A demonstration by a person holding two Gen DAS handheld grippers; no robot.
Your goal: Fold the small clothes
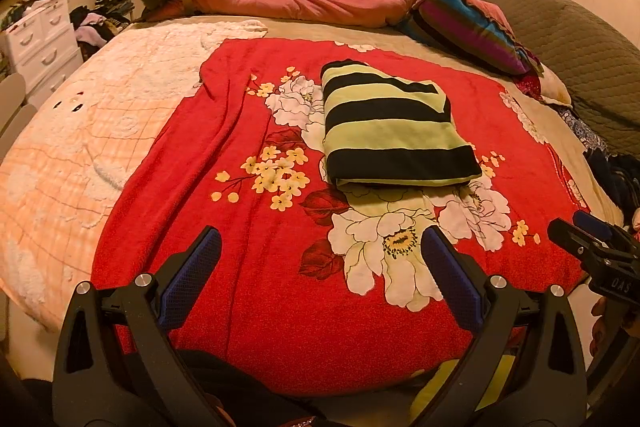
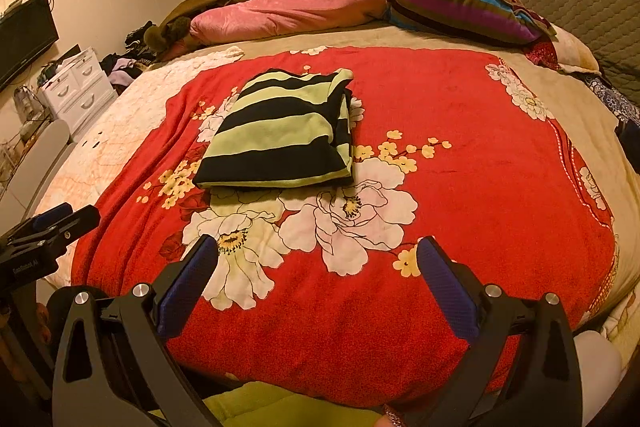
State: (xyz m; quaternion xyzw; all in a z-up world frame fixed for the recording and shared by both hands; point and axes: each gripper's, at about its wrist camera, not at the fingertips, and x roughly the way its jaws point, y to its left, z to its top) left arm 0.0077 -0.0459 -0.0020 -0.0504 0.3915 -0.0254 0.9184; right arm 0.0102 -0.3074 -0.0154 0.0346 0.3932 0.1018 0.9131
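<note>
Bed [image 1: 60,131]: striped garment [image 1: 394,125] beyond tools

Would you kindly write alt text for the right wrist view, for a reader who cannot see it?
A folded green-and-black striped garment lies on a red floral blanket covering a bed. The right claw hangs open and empty in the foreground, short of the garment. The left claw shows at the left edge.
</note>
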